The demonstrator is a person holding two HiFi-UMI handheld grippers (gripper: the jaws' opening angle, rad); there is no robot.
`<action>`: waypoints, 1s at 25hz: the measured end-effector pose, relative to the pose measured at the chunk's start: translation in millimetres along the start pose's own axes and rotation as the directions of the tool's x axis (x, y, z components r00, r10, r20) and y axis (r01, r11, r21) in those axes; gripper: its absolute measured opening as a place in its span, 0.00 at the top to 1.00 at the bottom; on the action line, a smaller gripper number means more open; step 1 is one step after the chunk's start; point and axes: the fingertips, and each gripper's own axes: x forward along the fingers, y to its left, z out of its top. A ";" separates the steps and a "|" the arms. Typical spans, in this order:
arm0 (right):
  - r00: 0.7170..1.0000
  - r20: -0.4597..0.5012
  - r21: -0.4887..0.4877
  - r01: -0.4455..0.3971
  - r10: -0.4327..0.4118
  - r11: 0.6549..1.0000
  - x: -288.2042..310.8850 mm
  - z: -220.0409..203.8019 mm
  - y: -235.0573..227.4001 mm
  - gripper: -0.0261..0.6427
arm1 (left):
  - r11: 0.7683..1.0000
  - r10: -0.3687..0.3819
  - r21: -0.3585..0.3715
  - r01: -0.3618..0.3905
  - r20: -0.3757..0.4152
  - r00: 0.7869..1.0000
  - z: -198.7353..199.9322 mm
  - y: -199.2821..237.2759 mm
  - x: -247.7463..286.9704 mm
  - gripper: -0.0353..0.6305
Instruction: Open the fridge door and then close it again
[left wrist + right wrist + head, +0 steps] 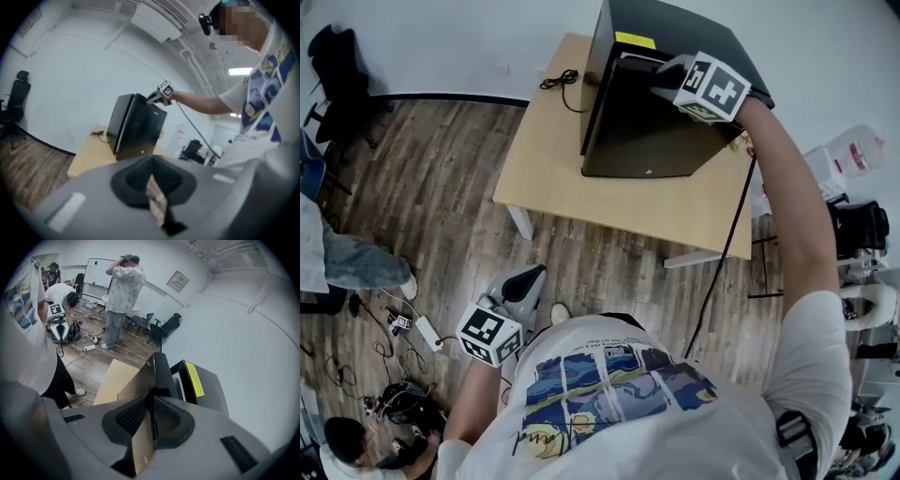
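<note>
A black mini fridge (675, 47) stands on a light wooden table (553, 159). Its door (647, 131) hangs ajar, so a gap shows along the top beside the yellow label (635, 39). My right gripper (661, 82) is shut on the door's top edge. In the right gripper view the door (157, 376) runs straight between the pads of my right gripper (151, 413). My left gripper (525, 281) hangs low over the floor, away from the table, with its jaws together and nothing in them. From the left gripper view the fridge (136, 124) is far ahead of my left gripper (152, 180).
A black cable (561, 80) lies on the table's far left corner. A power strip (427, 333) and loose cables lie on the wood floor. An office chair (337, 66) stands at the far left. Two people (119, 296) are across the room. A water jug (853, 150) stands at the right.
</note>
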 end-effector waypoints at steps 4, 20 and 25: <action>1.000 0.014 -0.019 0.006 -0.005 1.000 -3.5 -0.5 9.1 0.88 | 0.999 -0.035 0.021 0.035 -0.005 0.999 5.2 -6.4 9.1 0.93; 0.995 0.095 -0.083 -0.004 0.012 0.997 -39.9 -6.4 60.3 0.87 | 0.991 -0.127 0.041 0.128 -0.020 0.992 9.4 -34.1 29.9 0.93; 0.994 0.103 -0.126 -0.007 0.020 0.992 -50.7 -11.0 73.2 0.87 | 0.988 -0.144 0.050 0.145 -0.024 0.989 13.3 -46.0 39.3 0.93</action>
